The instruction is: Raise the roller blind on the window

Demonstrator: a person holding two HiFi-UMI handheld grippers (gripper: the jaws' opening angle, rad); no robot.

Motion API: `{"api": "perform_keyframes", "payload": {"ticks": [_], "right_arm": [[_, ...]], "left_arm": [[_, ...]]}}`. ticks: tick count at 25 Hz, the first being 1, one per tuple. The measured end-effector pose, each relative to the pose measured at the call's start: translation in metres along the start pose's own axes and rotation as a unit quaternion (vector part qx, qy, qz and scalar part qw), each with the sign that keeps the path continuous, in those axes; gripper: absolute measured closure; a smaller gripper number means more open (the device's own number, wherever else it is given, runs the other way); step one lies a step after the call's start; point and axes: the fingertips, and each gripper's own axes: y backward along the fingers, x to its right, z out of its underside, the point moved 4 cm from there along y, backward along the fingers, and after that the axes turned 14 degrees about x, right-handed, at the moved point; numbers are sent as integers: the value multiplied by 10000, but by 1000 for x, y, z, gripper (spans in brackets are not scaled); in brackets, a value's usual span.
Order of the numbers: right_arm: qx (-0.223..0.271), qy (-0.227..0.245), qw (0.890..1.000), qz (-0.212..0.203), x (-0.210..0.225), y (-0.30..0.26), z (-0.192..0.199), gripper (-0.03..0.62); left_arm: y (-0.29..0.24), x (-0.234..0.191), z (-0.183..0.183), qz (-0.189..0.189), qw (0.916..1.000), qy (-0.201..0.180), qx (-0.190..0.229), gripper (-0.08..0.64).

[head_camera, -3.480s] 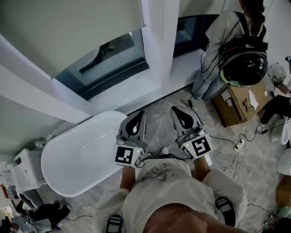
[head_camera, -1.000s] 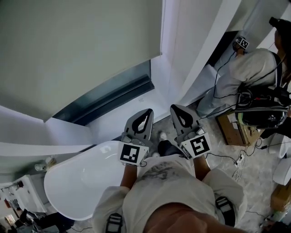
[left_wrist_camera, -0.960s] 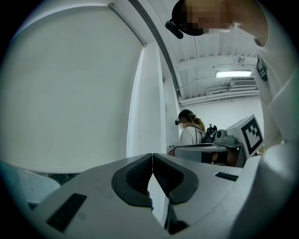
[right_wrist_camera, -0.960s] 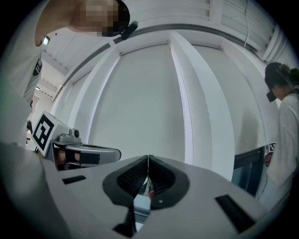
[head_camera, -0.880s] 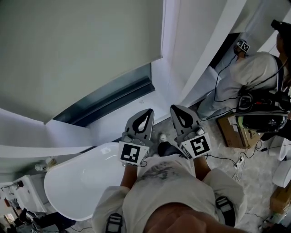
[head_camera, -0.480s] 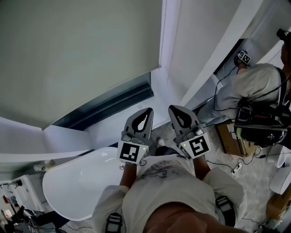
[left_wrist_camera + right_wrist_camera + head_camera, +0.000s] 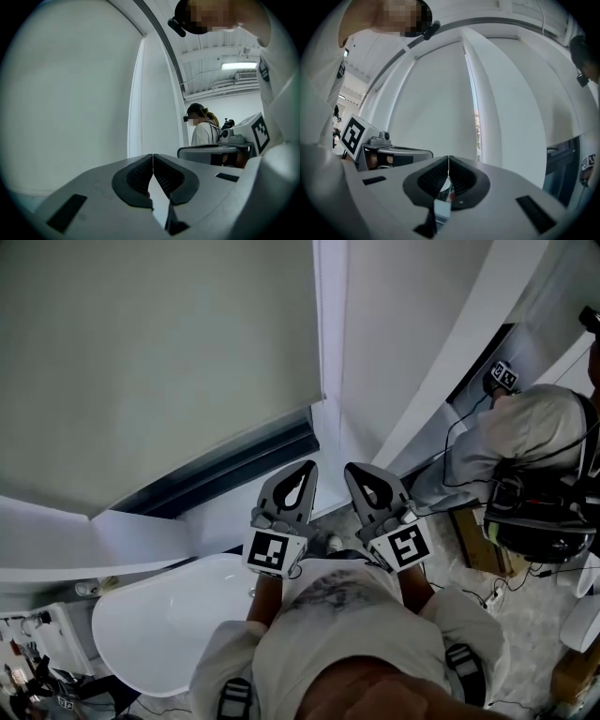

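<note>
We hold our grey left gripper [image 7: 302,470] and right gripper [image 7: 356,472] side by side, both clenched empty. The pale grey-green fabric roller blind [image 7: 159,362] hangs low over the window [image 7: 234,463], apart from both.

Dim, flat light; the blind [image 7: 159,362] glows softly. A ceiling lamp [image 7: 239,66] glares. Fisheye bending and black corners in both gripper views.
</note>
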Motion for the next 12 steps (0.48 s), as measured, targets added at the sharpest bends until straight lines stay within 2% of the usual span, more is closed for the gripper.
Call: {"api": "perform_keyframes", "payload": {"ticks": [5,9,12], "right_arm": [[28,-25,10000,-18,7,-10,1,531],[-131,-55,9999,12,13,-15,7,531],[-67,-6,9999,112,18,-18,8,531]], "left_arm": [[-14,-11,1,19,10000,86,-16,552],[-32,-17,-2,194,9998,59,56,551],[-45,-19,0,366,9992,88,95,551]]}}
